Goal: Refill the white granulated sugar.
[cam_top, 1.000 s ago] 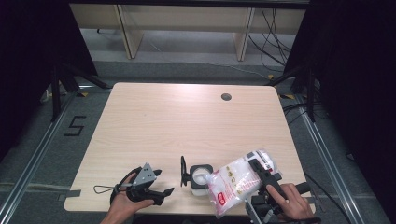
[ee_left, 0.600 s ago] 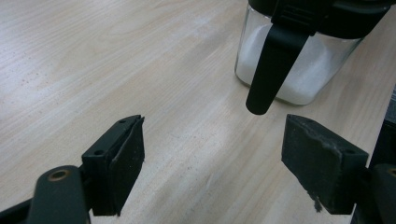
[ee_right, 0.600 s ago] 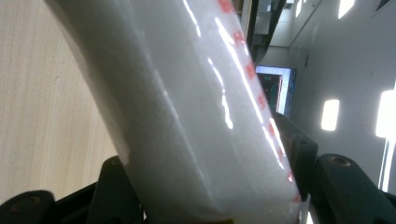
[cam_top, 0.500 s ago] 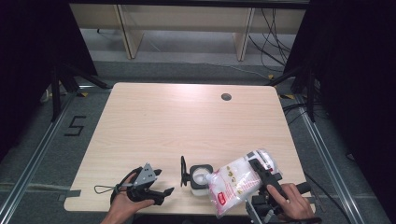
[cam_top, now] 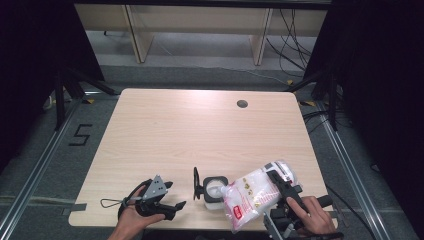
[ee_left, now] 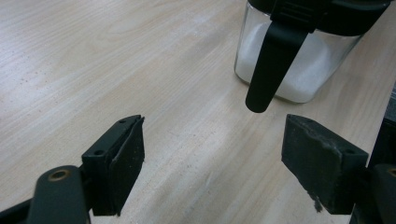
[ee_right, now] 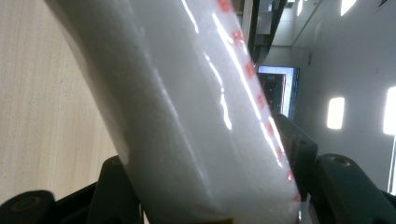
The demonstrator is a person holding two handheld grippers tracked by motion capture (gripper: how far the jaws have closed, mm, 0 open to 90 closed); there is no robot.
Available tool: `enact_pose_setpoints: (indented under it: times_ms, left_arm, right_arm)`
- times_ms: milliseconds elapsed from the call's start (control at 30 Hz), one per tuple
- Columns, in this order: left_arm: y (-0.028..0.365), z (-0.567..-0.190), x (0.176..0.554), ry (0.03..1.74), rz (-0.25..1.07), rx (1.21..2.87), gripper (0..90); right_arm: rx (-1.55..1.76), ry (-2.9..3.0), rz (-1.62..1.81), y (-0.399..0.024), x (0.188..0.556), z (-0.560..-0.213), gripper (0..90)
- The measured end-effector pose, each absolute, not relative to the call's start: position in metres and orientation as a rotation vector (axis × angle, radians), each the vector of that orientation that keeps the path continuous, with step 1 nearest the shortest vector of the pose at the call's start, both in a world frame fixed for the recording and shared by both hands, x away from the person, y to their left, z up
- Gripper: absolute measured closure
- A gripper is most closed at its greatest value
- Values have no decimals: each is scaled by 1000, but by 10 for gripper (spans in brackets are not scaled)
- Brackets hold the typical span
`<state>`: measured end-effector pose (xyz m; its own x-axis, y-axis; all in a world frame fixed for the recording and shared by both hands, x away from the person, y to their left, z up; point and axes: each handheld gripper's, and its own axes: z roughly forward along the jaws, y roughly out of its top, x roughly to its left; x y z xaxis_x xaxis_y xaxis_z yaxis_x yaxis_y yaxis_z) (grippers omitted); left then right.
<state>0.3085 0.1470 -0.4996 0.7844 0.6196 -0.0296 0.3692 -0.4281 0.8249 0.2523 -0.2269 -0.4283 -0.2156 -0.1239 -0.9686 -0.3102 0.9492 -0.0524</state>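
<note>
The right gripper [cam_top: 274,186] is clamped on a clear plastic bag of white grains [cam_top: 257,194] with red print, held tilted so that its lower corner hangs just over the open mouth of the glass jar [cam_top: 215,190]; in the right gripper view the bag [ee_right: 187,116] fills the space between the two black jaws, which press on its sides. The left gripper [cam_top: 167,200] lies low over the tabletop [cam_top: 200,130] to the left of the jar, jaws spread wide with nothing between them; in the left gripper view the jar [ee_left: 299,51], partly filled with white grains, stands just ahead, its black lid clip hanging down its side.

Against the earlier frames nothing has shifted: both hands, bag and jar sit as they did.

The tabletop is pale wood with a round cable hole [cam_top: 242,103] near its far edge. Beyond it are a grey floor, light shelving and dark curtains at both sides.

Counted: two grippers, one bag, one jar.
</note>
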Motion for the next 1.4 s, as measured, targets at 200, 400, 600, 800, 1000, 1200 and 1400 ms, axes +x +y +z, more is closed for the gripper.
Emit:
enact_pose_setpoints:
  times_ms: [200, 400, 600, 800, 1000, 1200, 1400]
  left_arm:
    - [146, -500, 308, 733, 345, 2056, 207]
    - [149, -499, 310, 706, 353, 2090, 207]
    - [146, -500, 308, 747, 335, 2059, 207]
    - [149, -499, 310, 705, 356, 2090, 207]
    - [147, -500, 309, 726, 347, 2071, 207]
    - [147, -500, 309, 735, 342, 2068, 207]
    - [149, -499, 309, 716, 354, 2088, 207]
  right_arm:
    - [-337, 1781, 174, -226, 252, -427, 477]
    - [-319, 1789, 174, -227, 252, -427, 477]
    - [-358, 1772, 158, -225, 251, -424, 477]
    - [-310, 1791, 169, -225, 250, -427, 477]
    - [-325, 1789, 146, -225, 250, -425, 477]
    - [-330, 1789, 171, -226, 251, -426, 477]
    - [-308, 1800, 181, -226, 251, -428, 477]
